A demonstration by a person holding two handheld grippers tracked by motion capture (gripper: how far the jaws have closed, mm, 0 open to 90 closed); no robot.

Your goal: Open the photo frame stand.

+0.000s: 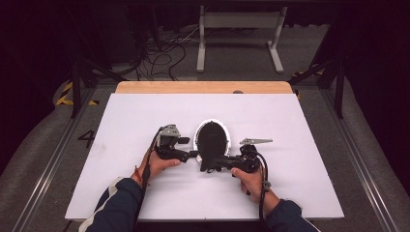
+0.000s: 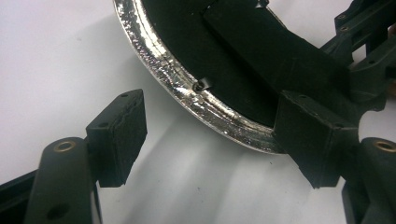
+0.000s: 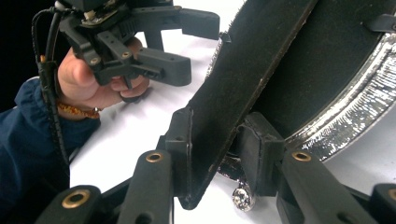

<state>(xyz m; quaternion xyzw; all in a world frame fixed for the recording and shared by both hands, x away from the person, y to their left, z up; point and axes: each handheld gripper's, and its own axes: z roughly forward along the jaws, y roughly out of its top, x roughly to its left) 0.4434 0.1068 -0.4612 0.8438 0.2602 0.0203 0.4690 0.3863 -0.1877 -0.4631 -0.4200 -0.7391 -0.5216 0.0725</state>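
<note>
White table (image 1: 300,159), silver-rimmed black oval piece (image 1: 212,137) between both hand-held grippers

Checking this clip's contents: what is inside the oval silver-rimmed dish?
The oval silver-rimmed dish has a black lining and a flat black strap, which the right gripper pinches. The strap covers part of the lining.

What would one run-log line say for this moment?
right gripper: shut on black strap | left gripper: open beside sequined rim | oval object: on white table
</note>
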